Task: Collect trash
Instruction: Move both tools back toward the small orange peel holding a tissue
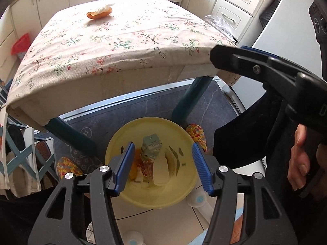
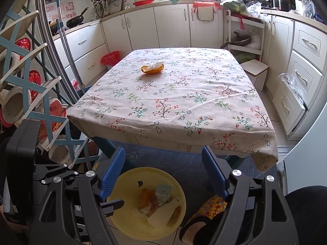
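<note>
A yellow basin [image 1: 179,192] stands on the floor in front of the table and holds trash: a small carton [image 1: 152,146], orange peel, wrappers and white paper. It also shows in the right wrist view [image 2: 126,183]. My left gripper [image 1: 162,166] is open and empty right above the basin. My right gripper [image 2: 163,175] is open and empty, higher up over the basin; it also shows in the left wrist view [image 1: 212,58]. An orange peel with a white tissue in it [image 2: 152,67] lies on the far left part of the table, also in the left wrist view [image 1: 99,12].
The table [image 2: 204,106] has a floral cloth and blue legs. A shoe rack [image 2: 24,94] stands at the left. A red-lined bin [image 2: 110,59] is beyond the table's far left corner. White cabinets and drawers [image 2: 302,65] line the back and right. A white stool [image 2: 255,71] stands at the right.
</note>
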